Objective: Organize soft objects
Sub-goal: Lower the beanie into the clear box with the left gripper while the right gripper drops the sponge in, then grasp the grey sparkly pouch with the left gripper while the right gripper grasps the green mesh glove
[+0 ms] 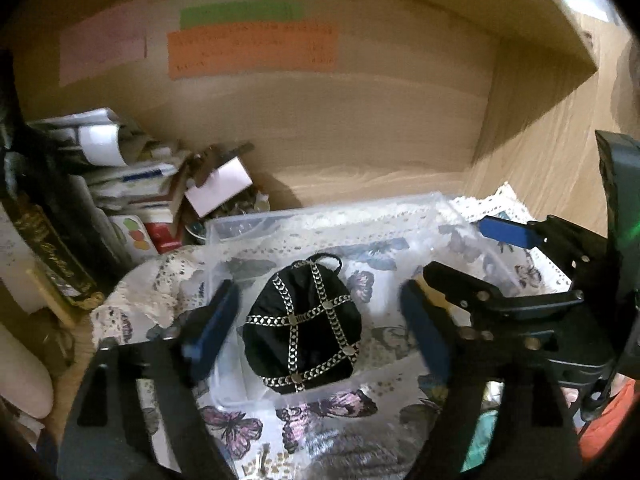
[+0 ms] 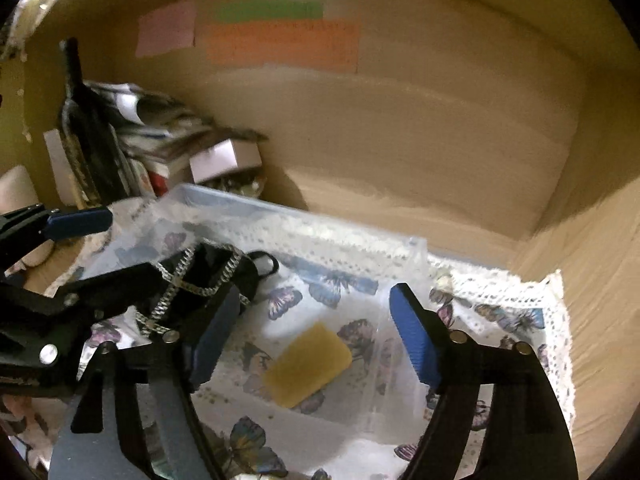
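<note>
A black soft pouch with silver chain trim lies inside a clear plastic bin. My left gripper is open, its blue fingers on either side of the pouch and above it. A yellow sponge lies on the bin floor in the right wrist view. My right gripper is open above the sponge and holds nothing. The pouch also shows to the left in the right wrist view, partly hidden by the left gripper's fingers. The bin rim runs across the middle.
The bin stands on a butterfly-print cloth with a lace edge inside a wooden shelf recess. Stacked books and boxes fill the left back corner. Coloured paper notes are stuck on the back wall.
</note>
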Motion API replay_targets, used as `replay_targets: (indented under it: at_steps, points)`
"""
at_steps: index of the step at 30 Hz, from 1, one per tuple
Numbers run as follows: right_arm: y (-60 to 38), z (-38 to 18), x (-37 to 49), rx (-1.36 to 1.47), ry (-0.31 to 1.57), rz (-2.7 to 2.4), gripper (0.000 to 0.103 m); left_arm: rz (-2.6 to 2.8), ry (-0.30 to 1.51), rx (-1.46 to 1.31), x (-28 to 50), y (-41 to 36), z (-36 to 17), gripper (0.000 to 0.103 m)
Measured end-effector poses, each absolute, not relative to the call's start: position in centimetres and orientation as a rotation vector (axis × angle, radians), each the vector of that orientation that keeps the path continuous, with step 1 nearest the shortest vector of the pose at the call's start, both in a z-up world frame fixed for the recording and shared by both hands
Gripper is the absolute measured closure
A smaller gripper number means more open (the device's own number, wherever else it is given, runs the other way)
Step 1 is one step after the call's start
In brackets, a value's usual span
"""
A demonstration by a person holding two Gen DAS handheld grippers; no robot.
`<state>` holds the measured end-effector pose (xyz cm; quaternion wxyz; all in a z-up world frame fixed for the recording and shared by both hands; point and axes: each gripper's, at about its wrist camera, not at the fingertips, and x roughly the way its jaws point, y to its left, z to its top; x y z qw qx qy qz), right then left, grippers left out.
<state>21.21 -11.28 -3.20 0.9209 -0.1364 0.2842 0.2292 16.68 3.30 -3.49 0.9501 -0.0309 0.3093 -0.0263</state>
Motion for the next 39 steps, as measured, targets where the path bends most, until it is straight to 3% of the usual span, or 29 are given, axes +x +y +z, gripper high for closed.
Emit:
replay_targets:
  at_steps: [3, 14, 34, 37, 39]
  points:
    - [-11.7, -2.0, 19.8, -0.275, 0.532, 0.472, 0.020, -0.035, 0.572, -0.060, 15.1, 3.6, -2.0, 0.003]
    - [-14.3, 0.0, 14.2, -0.233, 0.425, 0.509, 0.018, -0.052, 0.505, -0.036, 10.3, 3.2, -0.7, 0.000]
    - [-15.7, -9.1, 11.1, -0.172, 0.678, 0.569, 0.020, -0.114, 0.704, -0.063, 8.7, 2.2, -8.9, 0.001]
    - [-15.5, -10.0, 11.2, -0.154, 0.715, 0.592, 0.020, -0.112, 0.728, -0.074, 9.4, 2.2, -9.7, 0.008]
    - [-15.5, -10.5, 11.2, -0.142, 0.741, 0.612, 0.030, -0.125, 0.760, -0.078, 9.9, 2.2, -10.2, 0.015]
